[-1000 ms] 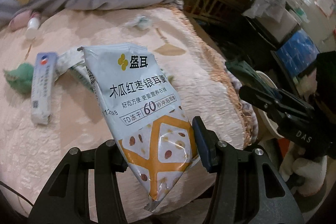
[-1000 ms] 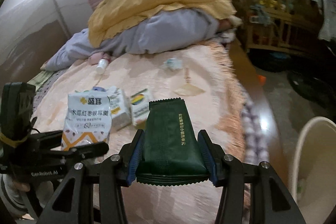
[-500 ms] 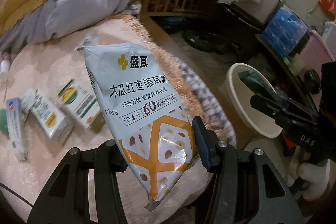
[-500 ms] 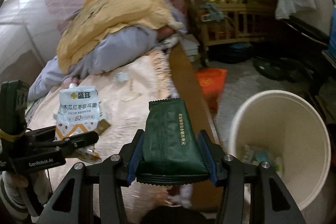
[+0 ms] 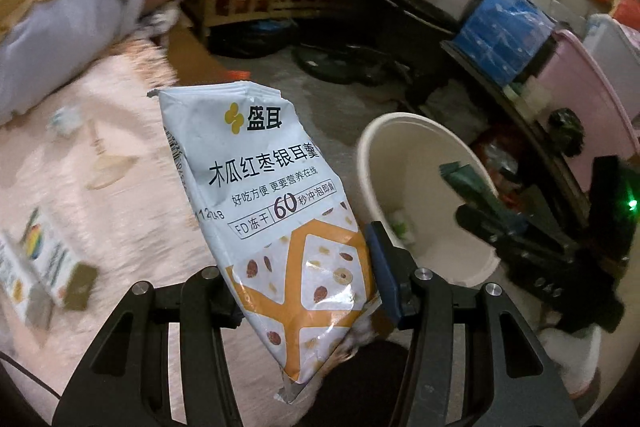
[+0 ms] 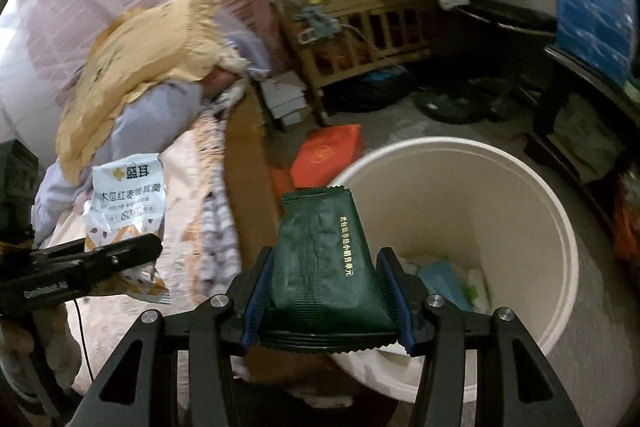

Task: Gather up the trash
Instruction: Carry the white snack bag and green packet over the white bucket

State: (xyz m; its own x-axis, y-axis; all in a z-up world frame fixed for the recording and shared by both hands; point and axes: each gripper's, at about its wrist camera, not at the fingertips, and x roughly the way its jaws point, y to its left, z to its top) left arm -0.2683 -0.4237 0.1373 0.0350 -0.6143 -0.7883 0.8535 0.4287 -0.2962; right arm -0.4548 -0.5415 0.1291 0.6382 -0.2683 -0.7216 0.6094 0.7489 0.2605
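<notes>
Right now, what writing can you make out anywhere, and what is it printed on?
White snack pouch: "盛耳"
Same pouch: "木瓜红枣银耳羹"
Same pouch: "好吃方便 更要营养在线"
Same pouch: "FD冻干 60秒冲泡即食"
Dark green packet: a gold column of characters, too small to read.
Boxes on the bed: blurred, unreadable.

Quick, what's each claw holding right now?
Left gripper: closed on the white snack bag.
Right gripper: closed on the green packet.

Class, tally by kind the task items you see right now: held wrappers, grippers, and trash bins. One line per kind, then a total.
Wrappers held: 2, the white snack pouch and the dark green packet
Grippers: 2, the left gripper and the right gripper
Trash bins: 1, the cream bucket
Total: 5
</notes>
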